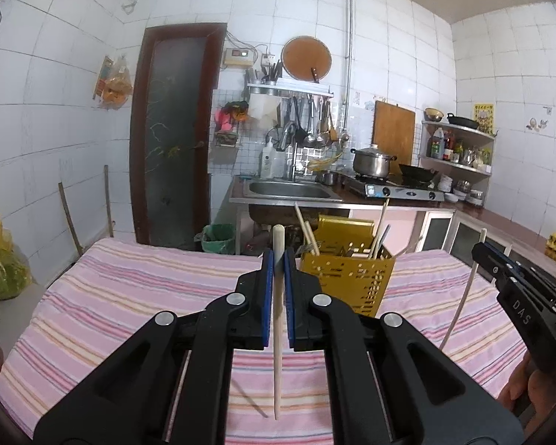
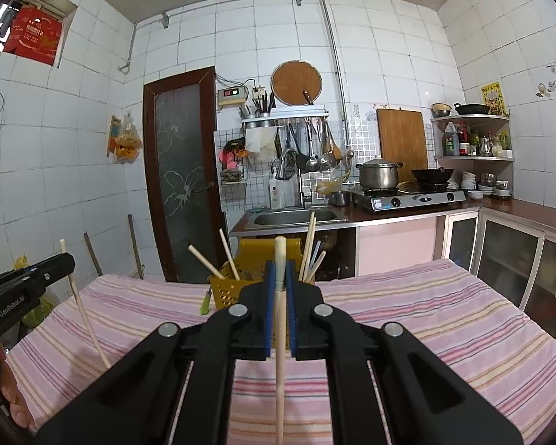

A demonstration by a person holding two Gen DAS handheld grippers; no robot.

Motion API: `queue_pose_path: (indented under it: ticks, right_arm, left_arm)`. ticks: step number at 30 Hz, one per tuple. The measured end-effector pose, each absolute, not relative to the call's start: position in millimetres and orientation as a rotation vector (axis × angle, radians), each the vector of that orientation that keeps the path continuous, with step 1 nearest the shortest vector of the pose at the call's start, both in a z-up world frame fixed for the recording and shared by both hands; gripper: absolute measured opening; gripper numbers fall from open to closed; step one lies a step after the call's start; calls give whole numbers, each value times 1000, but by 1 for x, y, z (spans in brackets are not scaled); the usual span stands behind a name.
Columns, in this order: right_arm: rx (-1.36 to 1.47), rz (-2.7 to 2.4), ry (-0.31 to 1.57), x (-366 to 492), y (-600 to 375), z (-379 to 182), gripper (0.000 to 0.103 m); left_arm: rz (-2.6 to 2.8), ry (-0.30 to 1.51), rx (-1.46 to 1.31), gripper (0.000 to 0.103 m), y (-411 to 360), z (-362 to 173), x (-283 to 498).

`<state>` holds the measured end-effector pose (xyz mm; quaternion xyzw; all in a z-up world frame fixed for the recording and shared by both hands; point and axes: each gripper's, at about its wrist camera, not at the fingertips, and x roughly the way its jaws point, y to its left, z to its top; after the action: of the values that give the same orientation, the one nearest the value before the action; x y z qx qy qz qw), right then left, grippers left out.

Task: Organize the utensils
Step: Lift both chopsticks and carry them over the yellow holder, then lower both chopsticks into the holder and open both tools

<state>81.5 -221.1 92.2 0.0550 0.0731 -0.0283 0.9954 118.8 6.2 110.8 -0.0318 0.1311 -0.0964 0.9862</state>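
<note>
Gripping one chopstick apiece: left gripper [image 1: 277, 259] clamped on left chopstick [image 1: 277, 333], right gripper [image 2: 280, 272] clamped on right chopstick [image 2: 280, 333]. Both held near upright, thick ends up, probably for dropping into yellow holder [image 1: 346, 278] just beyond on striped cloth [image 1: 129, 296]. Two in hand; roughly four sticks already in holder.

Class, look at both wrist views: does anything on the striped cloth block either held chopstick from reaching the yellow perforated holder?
Nothing visible does. Bare pink striped cloth lies between both pale wooden chopsticks and the yellow perforated holder.
</note>
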Motion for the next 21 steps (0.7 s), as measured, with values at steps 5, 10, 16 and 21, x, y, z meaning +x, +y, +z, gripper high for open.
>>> queue_pose_path:
  ticks: [5, 10, 16, 21]
  right_arm:
    - [111, -66, 110, 91, -227, 112, 6]
    - [144, -73, 52, 105, -240, 141, 6]
    - [130, -88, -32, 133, -242, 175, 6]
    - [137, -104, -83, 163, -242, 193, 6]
  left_arm:
    - [-237, 225, -68, 5, -4, 132, 134]
    - [-278, 166, -90, 5, -15, 159, 148]
    - [-306, 64, -106, 5, -39, 192, 173]
    - [-308, -11, -131, 5, -56, 209, 199]
